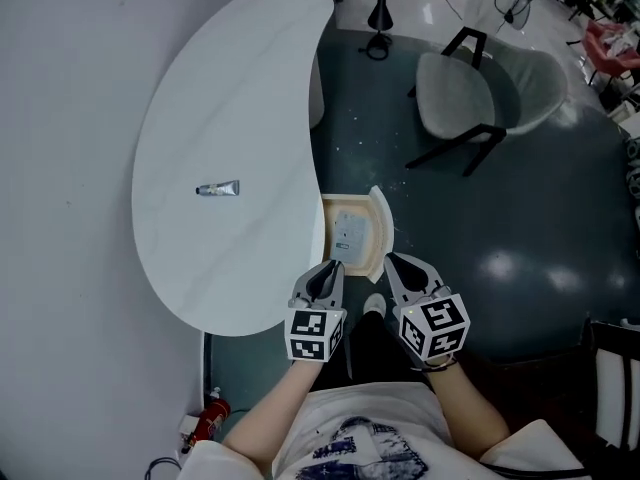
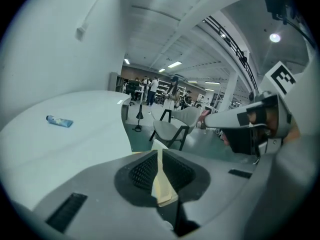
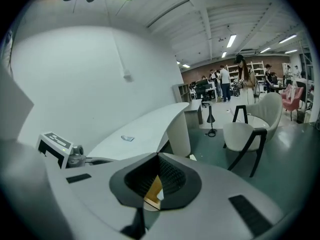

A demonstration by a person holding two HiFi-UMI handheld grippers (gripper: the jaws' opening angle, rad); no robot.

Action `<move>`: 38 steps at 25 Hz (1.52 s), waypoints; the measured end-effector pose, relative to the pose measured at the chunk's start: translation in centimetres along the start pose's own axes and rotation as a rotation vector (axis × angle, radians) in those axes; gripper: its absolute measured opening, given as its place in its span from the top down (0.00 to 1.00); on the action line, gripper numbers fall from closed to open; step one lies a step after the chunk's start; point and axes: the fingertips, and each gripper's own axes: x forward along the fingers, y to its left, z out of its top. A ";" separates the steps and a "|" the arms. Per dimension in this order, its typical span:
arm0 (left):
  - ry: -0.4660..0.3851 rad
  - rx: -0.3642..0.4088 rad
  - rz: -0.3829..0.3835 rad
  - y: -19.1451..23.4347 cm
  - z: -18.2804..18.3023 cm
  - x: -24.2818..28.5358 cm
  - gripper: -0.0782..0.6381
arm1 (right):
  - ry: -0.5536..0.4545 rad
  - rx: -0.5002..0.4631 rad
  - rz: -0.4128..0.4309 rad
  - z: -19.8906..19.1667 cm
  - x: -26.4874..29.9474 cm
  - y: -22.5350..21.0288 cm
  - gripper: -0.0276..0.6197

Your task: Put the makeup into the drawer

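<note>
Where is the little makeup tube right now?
In the head view, the makeup tube lies alone on the white table, left of the open drawer.

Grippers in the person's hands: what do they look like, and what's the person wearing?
The left gripper and right gripper both have smooth light-grey jaws, pointed like a beak, with black ribbed pads inside. Each carries a cube of black-and-white square markers. The person wears a white short-sleeved T-shirt with a dark blue print.

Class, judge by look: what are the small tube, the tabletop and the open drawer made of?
Tube: probably plastic or foil, going by its silvery sheen. Tabletop: smooth white with faint veining, perhaps laminate or stone. Drawer: cream and matt, likely painted wood.
</note>
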 end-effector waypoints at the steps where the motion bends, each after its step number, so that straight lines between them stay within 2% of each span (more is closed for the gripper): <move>1: -0.013 0.008 0.003 0.6 0.8 -1.0 0.80 | -0.009 -0.006 0.003 0.6 -0.1 0.9 0.93; 11: -0.157 0.065 0.065 7.3 7.8 -11.2 0.80 | -0.100 -0.072 0.032 6.4 0.3 10.3 0.93; 17: -0.230 0.060 0.106 11.4 10.5 -16.5 0.80 | -0.158 -0.120 0.060 9.8 1.1 16.1 0.93; 24: -0.309 0.078 0.139 14.7 13.0 -21.7 0.80 | -0.197 -0.161 0.097 11.6 2.2 22.6 0.93; 30: -0.352 0.110 0.156 16.4 14.1 -25.0 0.80 | -0.218 -0.174 0.096 11.9 2.4 25.6 0.93; 38: -0.379 0.099 0.162 17.9 14.3 -27.5 0.82 | -0.228 -0.178 0.077 12.2 2.2 27.4 0.93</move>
